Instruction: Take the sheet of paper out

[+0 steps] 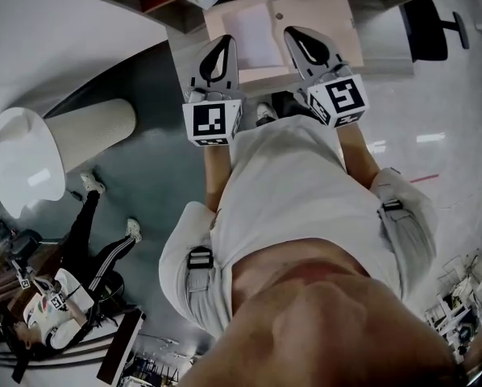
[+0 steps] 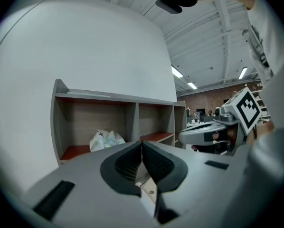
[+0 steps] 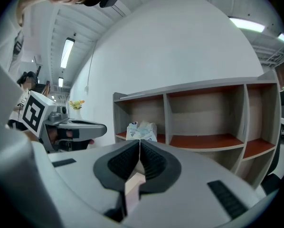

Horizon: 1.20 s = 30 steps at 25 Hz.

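Sheet of paper (image 1: 253,35): in the head view it lies flat on a tan board (image 1: 322,18), in the gap between your two grippers. It sits just right of the left gripper (image 1: 225,43) and just left of the right gripper (image 1: 296,35). I can't tell whether either tip touches it. Both grippers point up-frame, side by side.

Left gripper view: jaws pressed together, pads meeting at the tips, nothing pinched. A shelf unit (image 2: 132,113) stands ahead of the tips. A white plastic bag (image 2: 104,139) sits in a compartment ahead and left of them. Your right gripper is off to the right.

Right gripper view: jaws pressed together, nothing between the pads. The plastic bag is straight beyond the tips, in the shelf unit's left compartment. Your left gripper is off to the left.
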Tool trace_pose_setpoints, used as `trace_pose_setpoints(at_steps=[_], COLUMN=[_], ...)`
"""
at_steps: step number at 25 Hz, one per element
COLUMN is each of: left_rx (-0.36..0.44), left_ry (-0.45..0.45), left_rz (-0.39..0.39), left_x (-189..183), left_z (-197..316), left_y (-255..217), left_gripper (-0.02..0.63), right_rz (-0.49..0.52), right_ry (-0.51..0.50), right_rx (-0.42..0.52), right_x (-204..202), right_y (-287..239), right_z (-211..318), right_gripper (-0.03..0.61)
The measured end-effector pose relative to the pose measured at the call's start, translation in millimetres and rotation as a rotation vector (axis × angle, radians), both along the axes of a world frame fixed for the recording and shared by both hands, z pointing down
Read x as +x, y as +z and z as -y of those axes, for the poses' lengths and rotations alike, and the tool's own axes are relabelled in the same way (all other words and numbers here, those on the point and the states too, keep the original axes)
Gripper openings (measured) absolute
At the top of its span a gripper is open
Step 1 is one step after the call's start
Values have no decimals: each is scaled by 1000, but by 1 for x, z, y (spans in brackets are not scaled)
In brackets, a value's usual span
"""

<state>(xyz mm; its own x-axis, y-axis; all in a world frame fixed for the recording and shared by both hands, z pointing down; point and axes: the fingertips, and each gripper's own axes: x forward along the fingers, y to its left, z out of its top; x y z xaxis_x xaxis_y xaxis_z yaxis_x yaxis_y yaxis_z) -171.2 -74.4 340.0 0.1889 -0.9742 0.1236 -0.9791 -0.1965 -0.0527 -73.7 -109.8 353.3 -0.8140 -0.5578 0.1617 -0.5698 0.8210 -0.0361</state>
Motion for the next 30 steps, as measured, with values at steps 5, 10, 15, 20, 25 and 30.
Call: trace_pose_setpoints(at_steps=[5, 10, 15, 20, 25, 30], left_rx=[-16, -40, -56, -60, -68, -67], left_ry=[-10, -20, -64, -89, -107, -112], left_rz=[15, 24, 28, 31, 34, 37], left_x=[1, 0, -5, -7, -8, -4], left_z=[25, 45, 61, 74, 84, 91], left_y=[10, 18, 21, 22, 26, 27], left_gripper=[23, 23, 23, 23, 23, 23], right_rz=[8, 13, 36, 62, 78, 82], right_ry=[-24, -46, -83, -111, -135, -158], right_rx=[-5, -30, -42, -50, -52, -71], right_x=[-1, -6, -15, -22, -29, -29], right_y=[5, 13, 11, 11, 10, 16], right_z=[31, 56, 72, 88, 98, 105], right_gripper=[21, 21, 21, 21, 21, 21])
